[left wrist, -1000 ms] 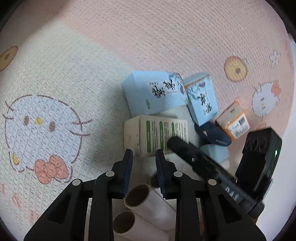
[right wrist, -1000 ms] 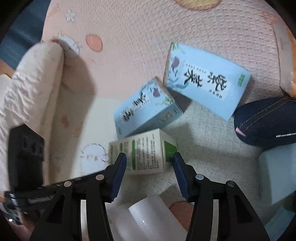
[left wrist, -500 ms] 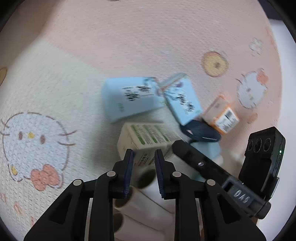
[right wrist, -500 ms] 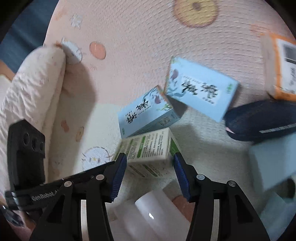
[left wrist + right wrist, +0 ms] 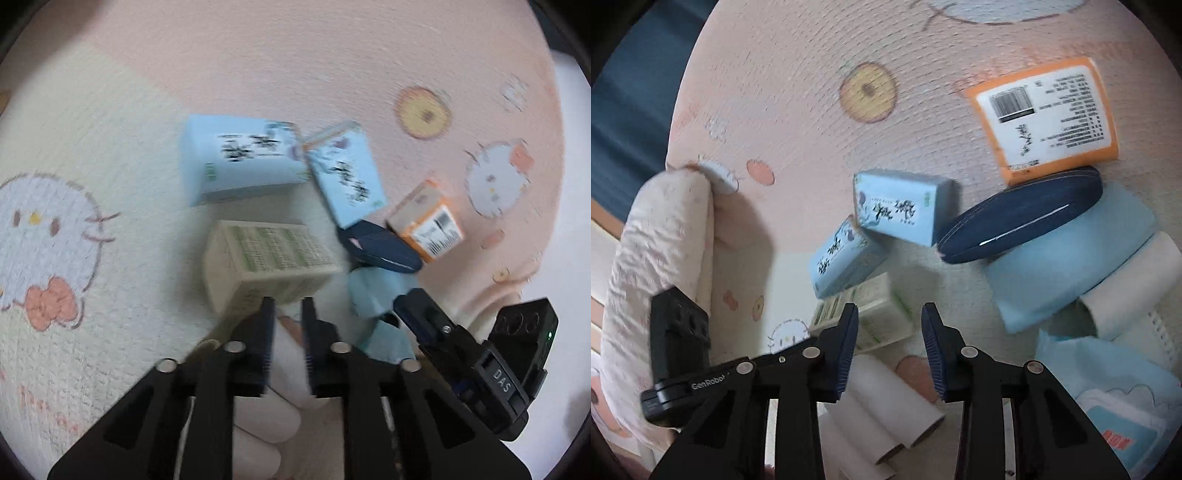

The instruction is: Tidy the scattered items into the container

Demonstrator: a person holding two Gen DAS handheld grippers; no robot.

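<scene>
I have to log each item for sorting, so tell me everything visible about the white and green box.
The white and green box is a small cardboard carton, cream-white with green bands of fine print, closed and undamaged as far as shown. It lies on its side on the patterned mat, near the two pale blue boxes, just beyond both grippers' tips. Whether any finger touches it is unclear through blur.

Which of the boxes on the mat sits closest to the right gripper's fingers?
The white box with green print, just beyond the right gripper. The two light blue boxes and the orange box lie farther off.
</scene>
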